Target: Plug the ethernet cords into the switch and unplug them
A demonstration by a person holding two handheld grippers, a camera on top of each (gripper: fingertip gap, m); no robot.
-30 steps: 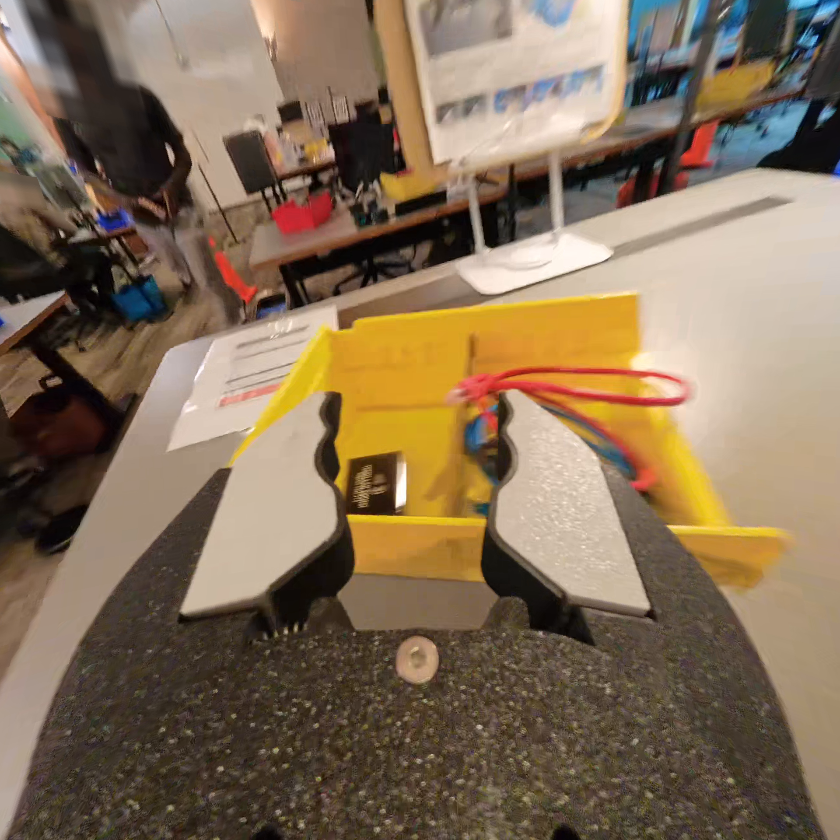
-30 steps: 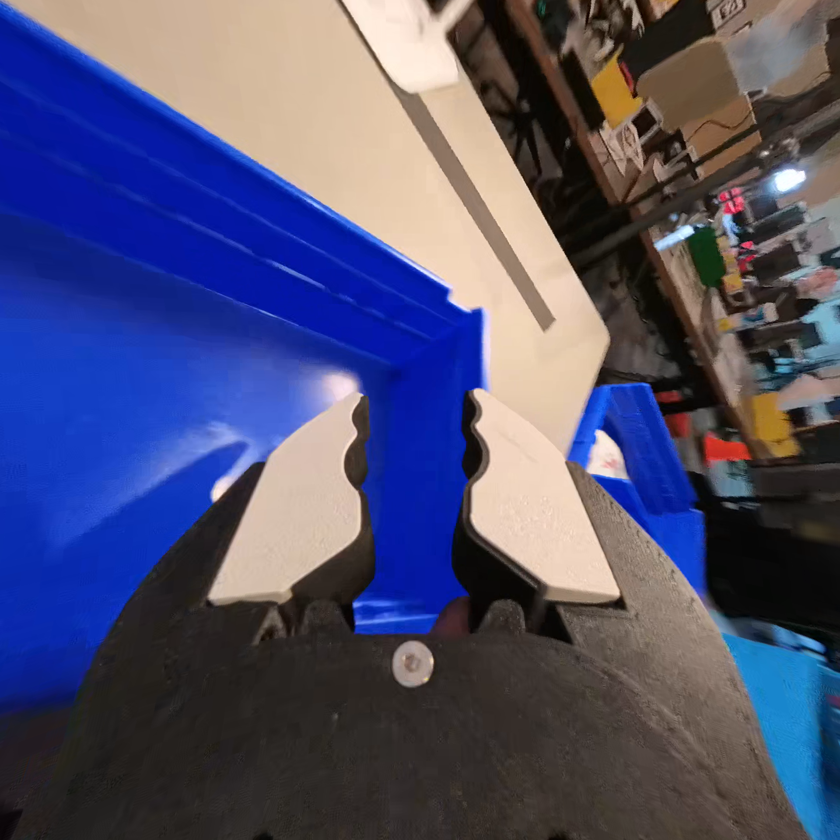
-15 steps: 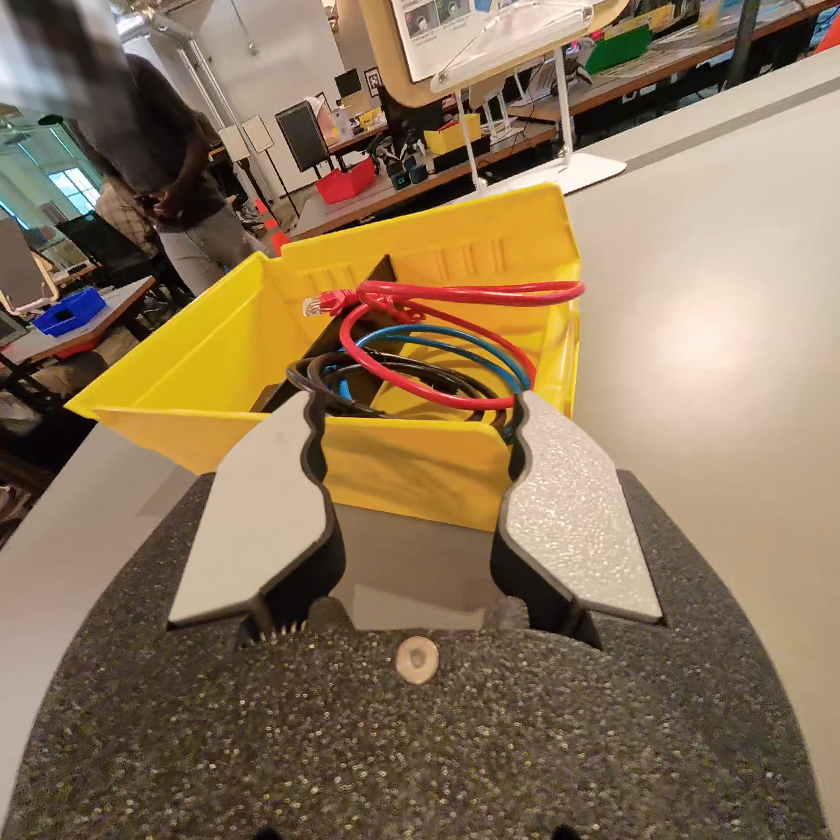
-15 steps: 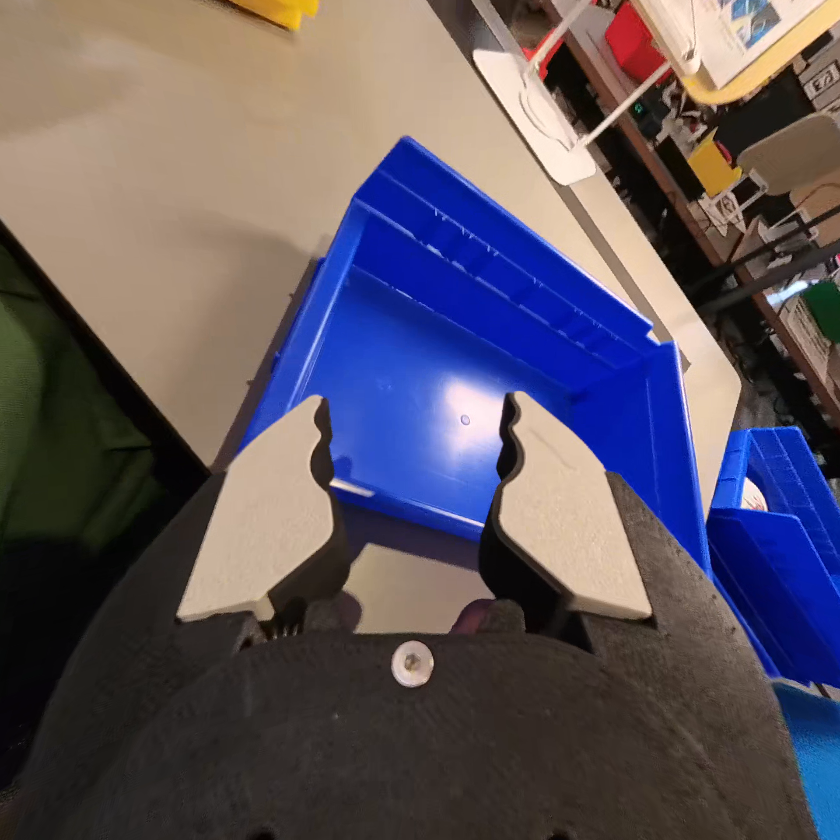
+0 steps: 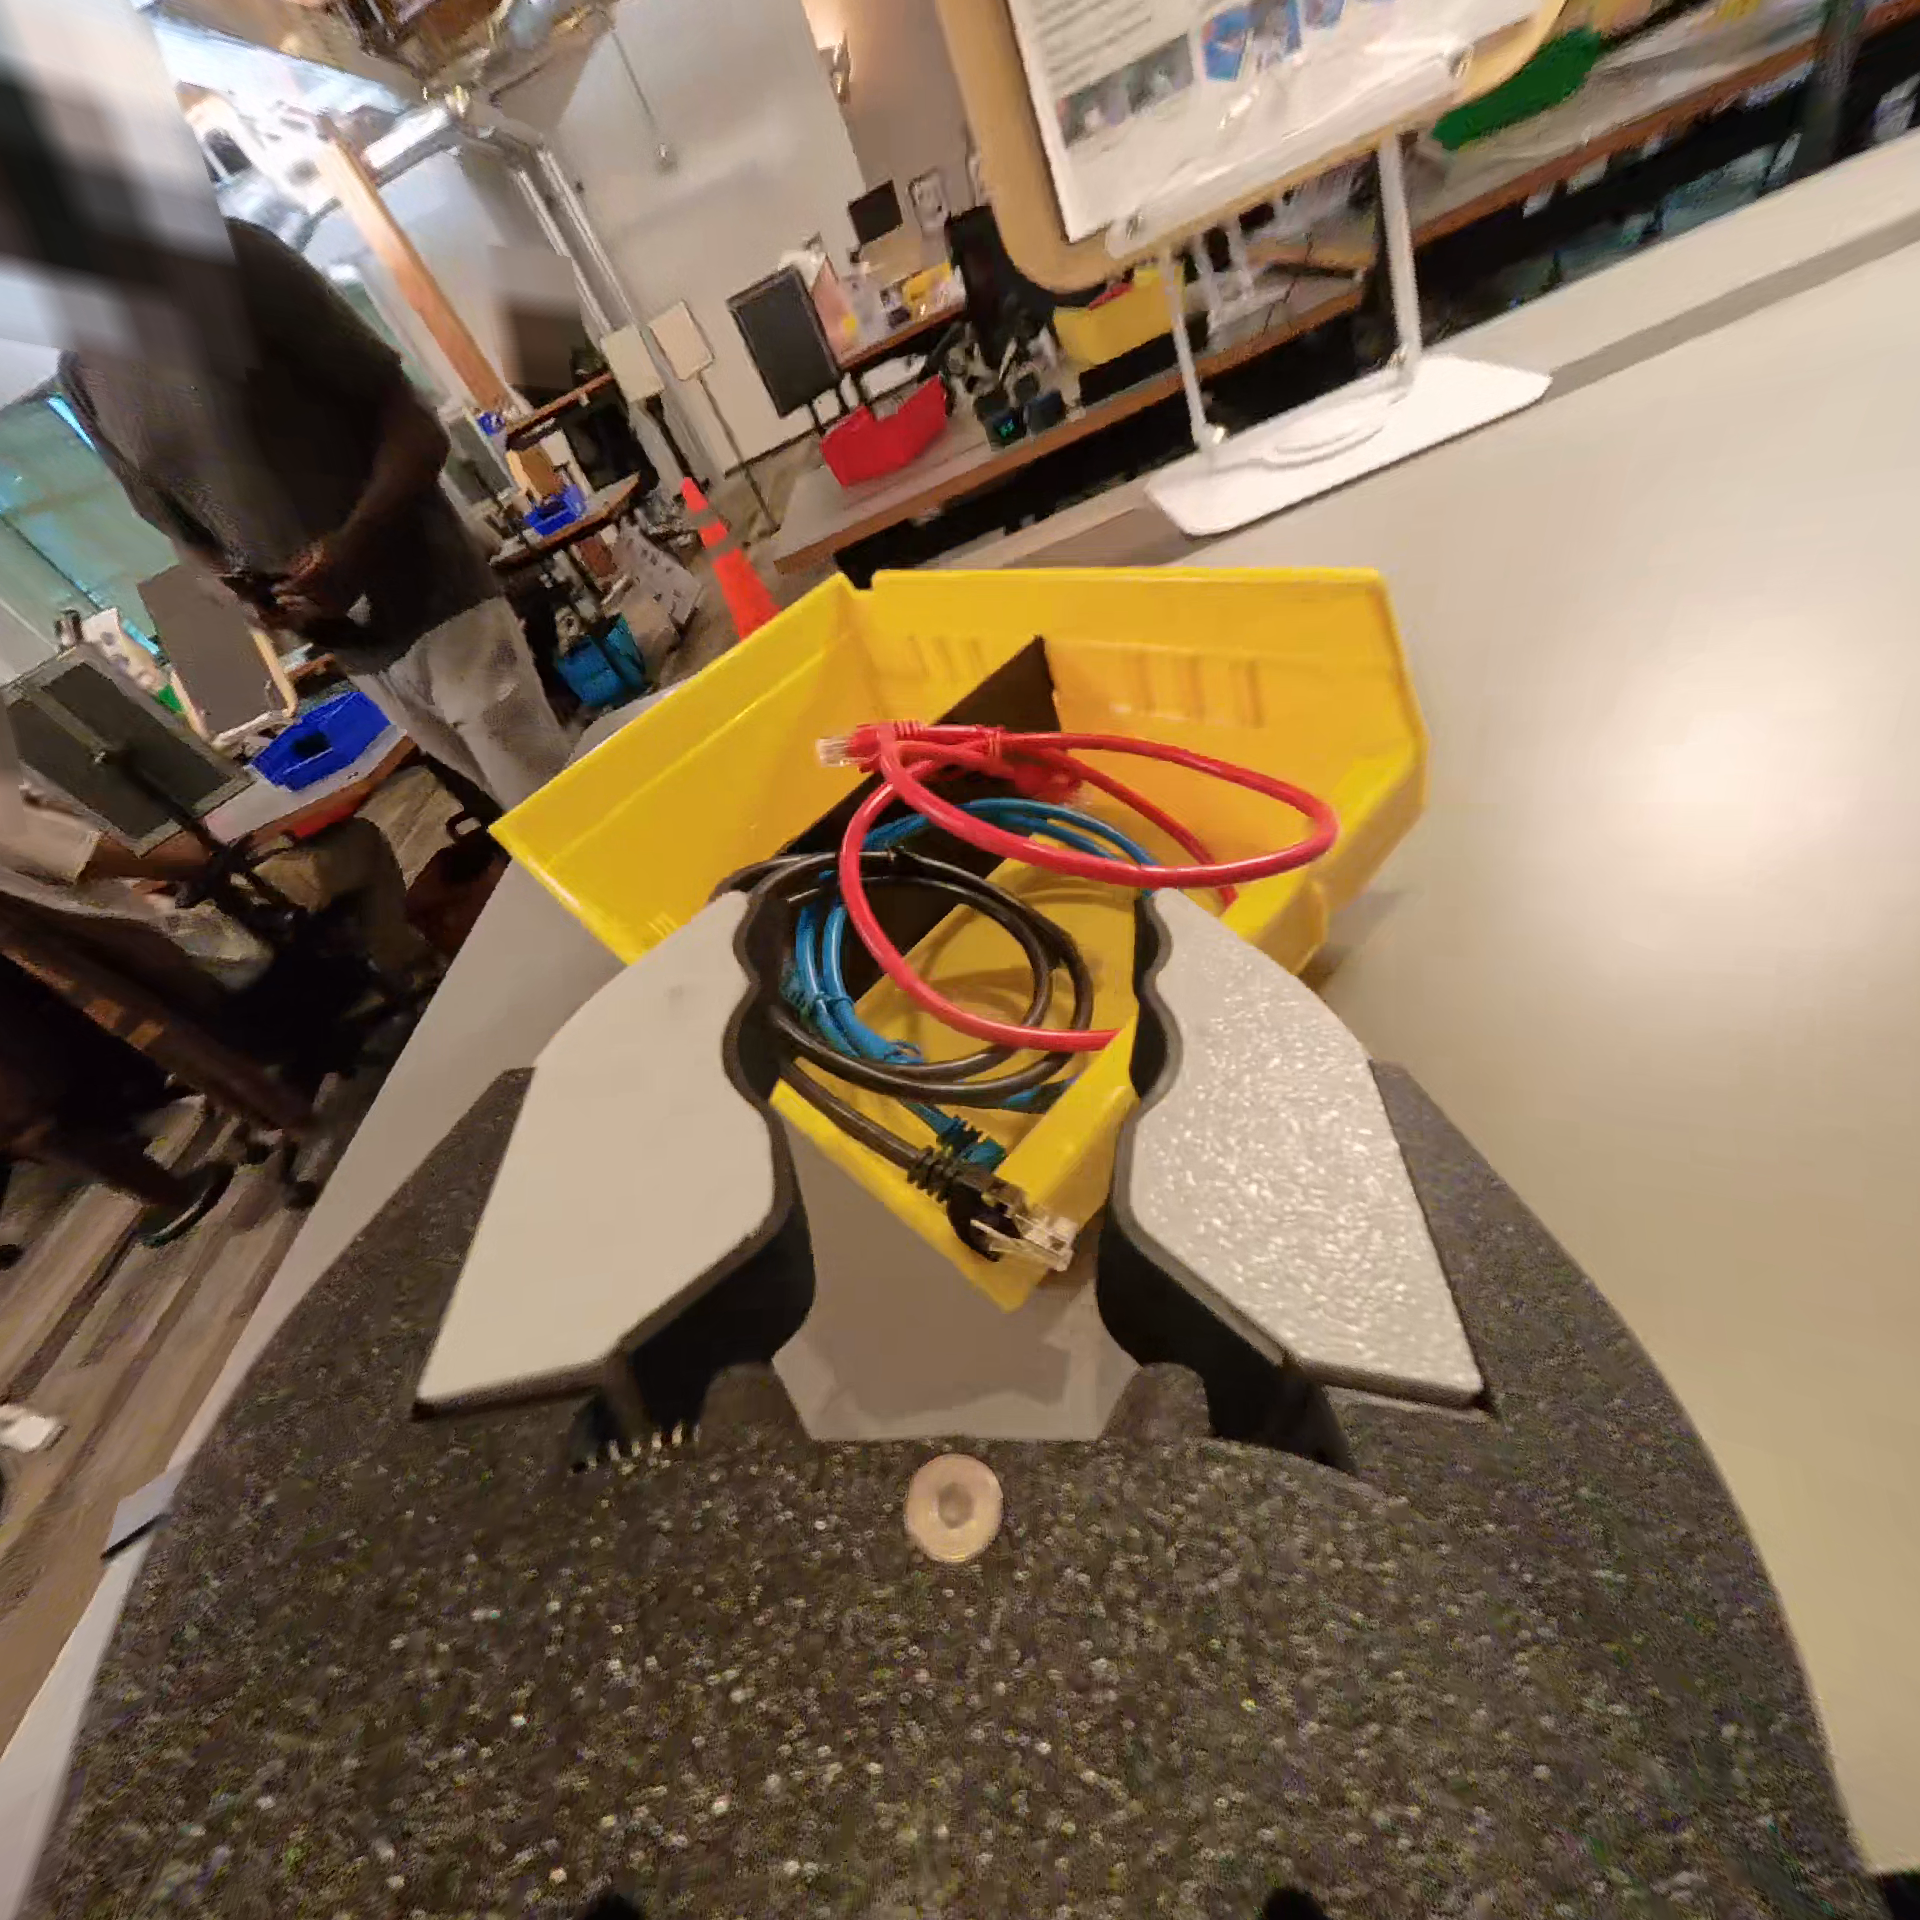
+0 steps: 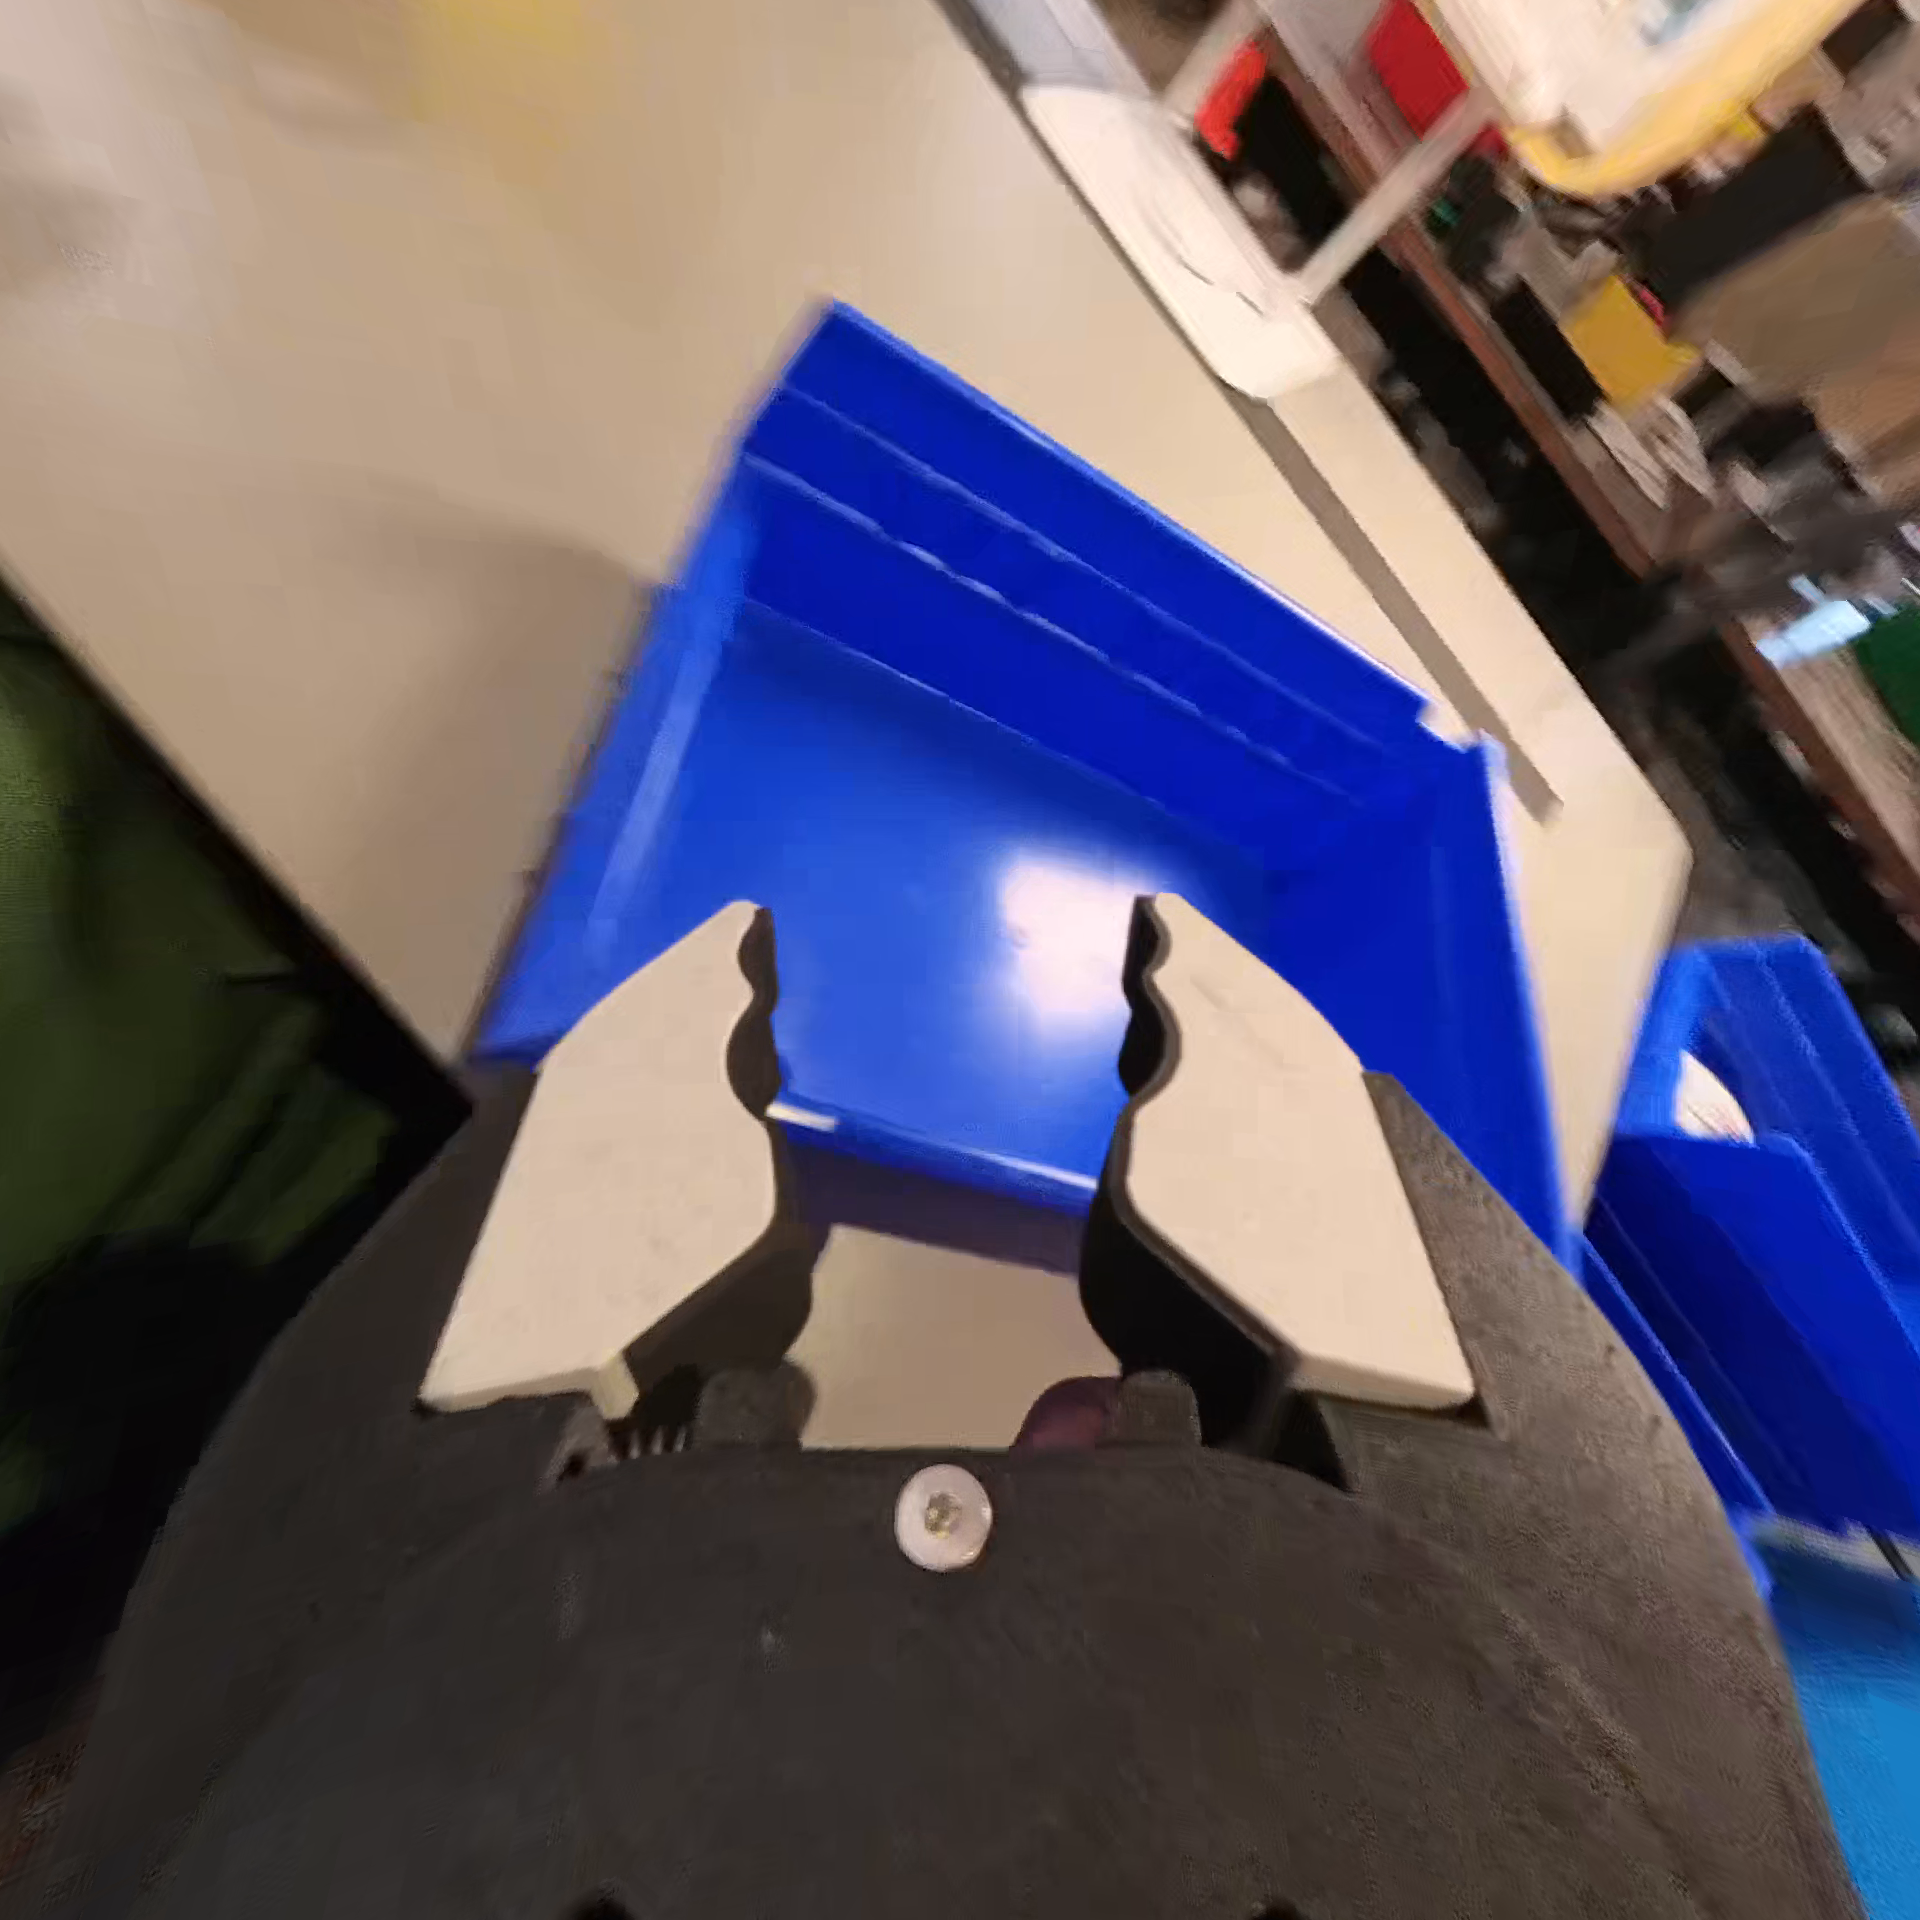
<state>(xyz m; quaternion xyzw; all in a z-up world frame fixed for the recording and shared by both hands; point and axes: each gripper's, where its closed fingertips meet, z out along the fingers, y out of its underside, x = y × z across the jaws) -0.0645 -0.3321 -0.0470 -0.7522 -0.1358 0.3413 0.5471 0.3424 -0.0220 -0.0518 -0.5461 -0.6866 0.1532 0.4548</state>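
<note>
Left gripper (image 5: 940, 977) stood wide open and empty above the yellow plastic bin (image 5: 727, 790), where the red (image 5: 1091, 821), blue (image 5: 831, 987) and black ethernet cords (image 5: 935, 1081) lay coiled. Right gripper (image 6: 951, 977), likewise open and empty, hung over an empty blue plastic bin (image 6: 1039, 727). No switch was visible. Judged stage: pick-up not begun; next, closing on the black cord's plug (image 5: 1013, 1226) at the bin's near corner.

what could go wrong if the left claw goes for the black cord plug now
The black cord, red cord and blue cord lie coiled through each other in the yellow bin, so pulling one will likely drag the others out.

The black plug hangs over the bin's low front lip; the open left claw may pinch the lip with it.

The light bin could slide on the table.
</note>
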